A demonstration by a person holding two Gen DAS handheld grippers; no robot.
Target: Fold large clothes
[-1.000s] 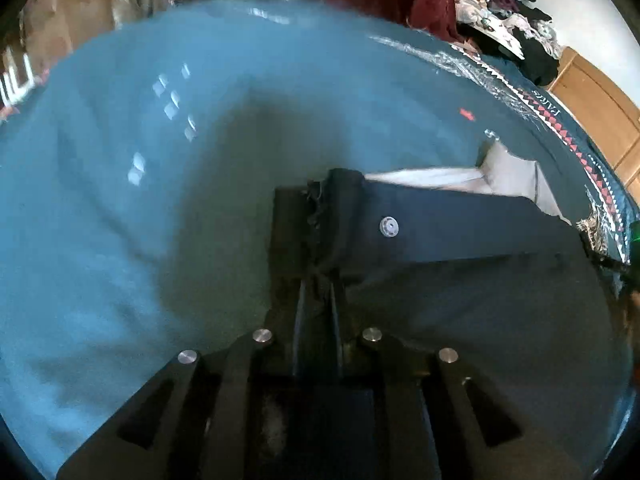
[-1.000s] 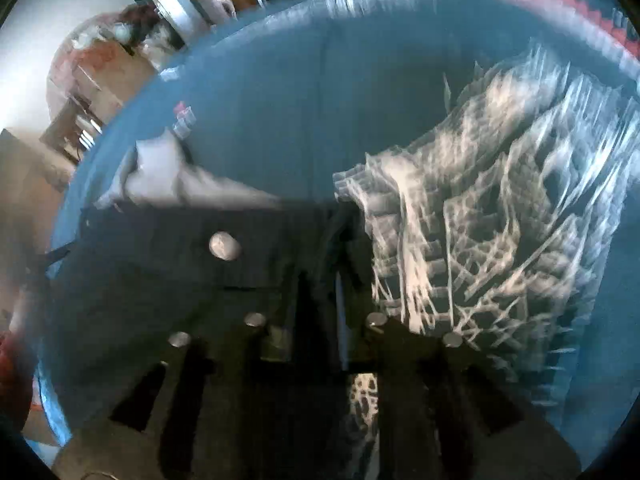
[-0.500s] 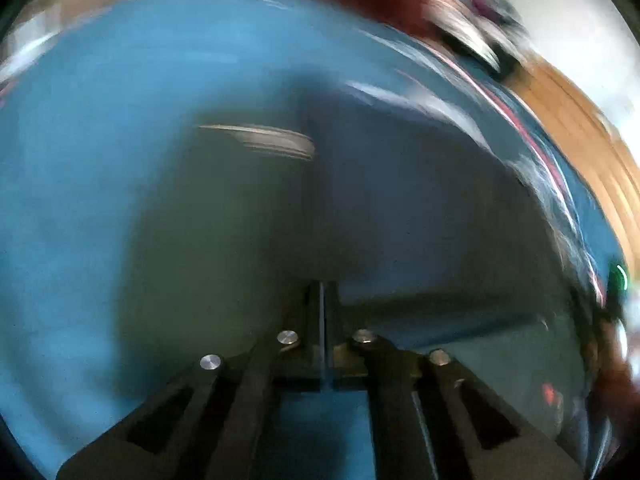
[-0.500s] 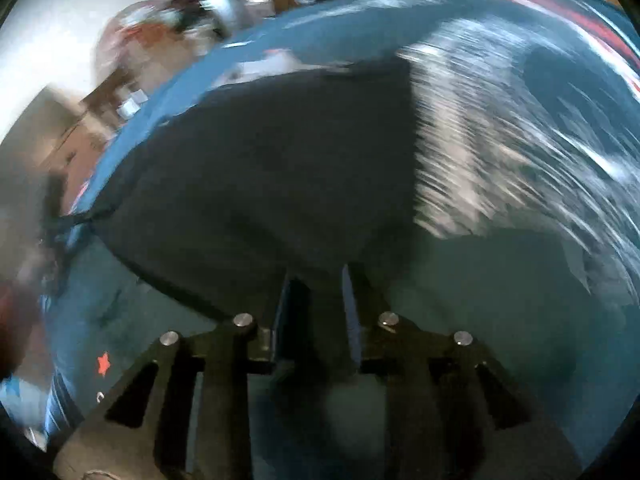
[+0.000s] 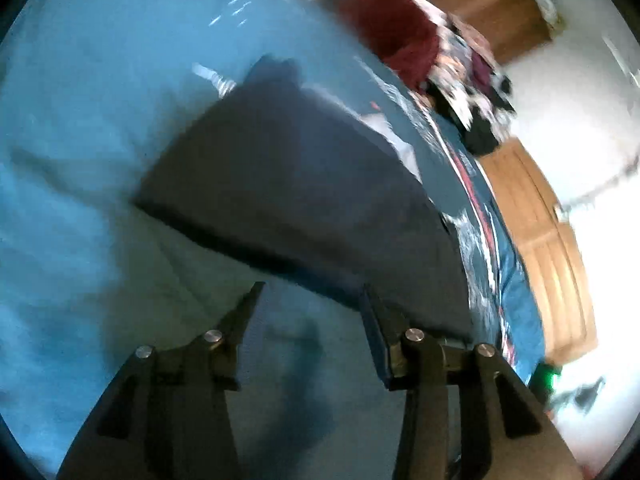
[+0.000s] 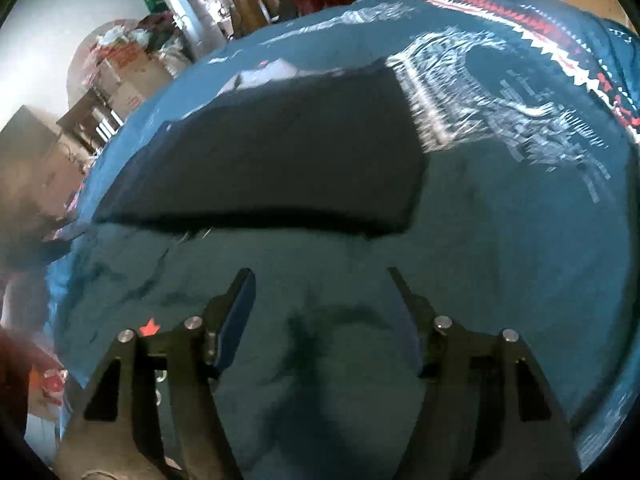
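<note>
A dark navy garment (image 5: 288, 176) lies folded flat on the blue bedspread (image 5: 80, 128). It also shows in the right wrist view (image 6: 280, 152) as a dark rectangle with a pale lining (image 6: 264, 74) at its far edge. My left gripper (image 5: 312, 300) is open and empty, just short of the garment's near edge. My right gripper (image 6: 320, 276) is open and empty, a little in front of the garment's near fold.
A pile of mixed clothes (image 5: 452, 68) with a dark red one (image 5: 392, 36) lies at the bed's far end. Wooden furniture (image 5: 548, 240) stands to the right. The bedspread has a white and red pattern (image 6: 520, 80). Boxes and shelves (image 6: 120, 72) stand beyond the bed.
Both grippers held the garment's waistband shut a second ago. They carried it over, let go, opened and pulled back. The garment now lies folded.
</note>
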